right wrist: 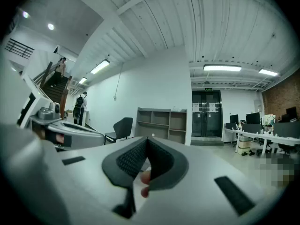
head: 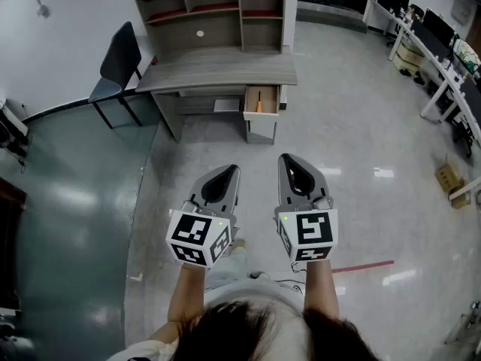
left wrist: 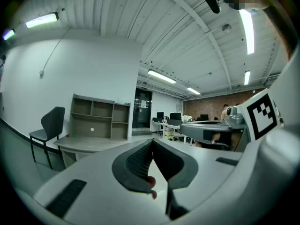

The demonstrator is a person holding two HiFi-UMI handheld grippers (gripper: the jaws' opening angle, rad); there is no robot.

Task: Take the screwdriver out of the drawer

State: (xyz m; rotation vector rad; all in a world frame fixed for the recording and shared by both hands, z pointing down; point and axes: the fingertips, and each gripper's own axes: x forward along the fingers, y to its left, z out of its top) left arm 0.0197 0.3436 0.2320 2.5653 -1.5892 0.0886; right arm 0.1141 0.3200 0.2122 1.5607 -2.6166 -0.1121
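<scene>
Lying in open drawer [head: 247, 101], screwdriver [head: 258, 106] shows orange handle; left gripper [head: 228, 171], right gripper [head: 290, 161] jaws pressed together.

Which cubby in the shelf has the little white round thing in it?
The wide bottom-left cubby of the shelf, just above the desk. It is the widest, and only it shows the white round thing.

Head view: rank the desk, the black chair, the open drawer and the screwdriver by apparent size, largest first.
Largest to smallest:
1. desk, with its shelf unit
2. black chair
3. open drawer
4. screwdriver, a small orange-handled sliver inside the drawer

All stand about equally far from the camera, so nearness does not blur the order.
</scene>
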